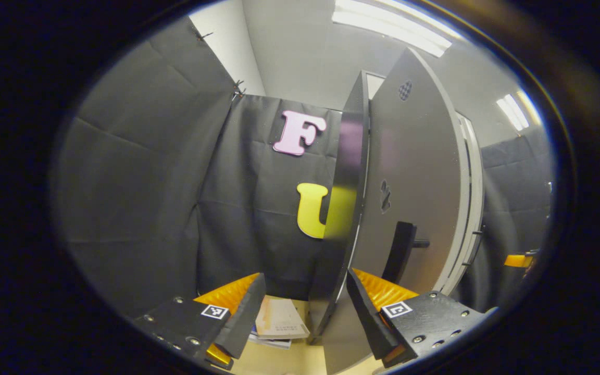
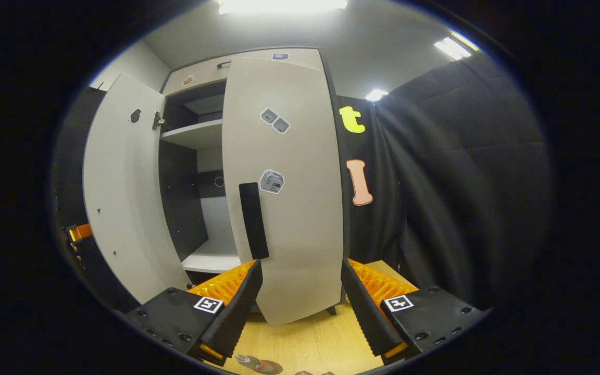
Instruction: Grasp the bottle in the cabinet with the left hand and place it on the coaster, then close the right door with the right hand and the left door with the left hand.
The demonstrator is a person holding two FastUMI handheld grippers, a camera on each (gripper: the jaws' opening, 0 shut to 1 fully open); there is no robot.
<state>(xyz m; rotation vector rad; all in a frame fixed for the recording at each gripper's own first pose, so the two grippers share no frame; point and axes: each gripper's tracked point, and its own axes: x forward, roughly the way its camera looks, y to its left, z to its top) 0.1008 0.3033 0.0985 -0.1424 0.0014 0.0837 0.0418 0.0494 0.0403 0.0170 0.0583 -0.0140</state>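
In the left gripper view, my left gripper [image 1: 305,317] is open at the cabinet's left door [image 1: 414,177]. That door stands ajar, and its dark edge [image 1: 342,208] rises between my fingers; its black handle [image 1: 401,250] is just beyond the right finger [image 1: 365,312]. In the right gripper view, my right gripper [image 2: 302,312] is open just in front of the right door [image 2: 289,208], which is almost shut, with its black handle [image 2: 253,219] above my left finger. The left door [image 2: 123,198] hangs open. A small clear object on a brown disc [image 2: 258,364] shows at the bottom edge, too cut off to identify.
The cabinet interior [image 2: 196,208] has a white shelf [image 2: 196,133] and a bare lower floor. Papers or books [image 1: 279,323] lie on the light wooden table [image 2: 310,344] left of the door. The other gripper's orange part [image 1: 519,259] shows far right.
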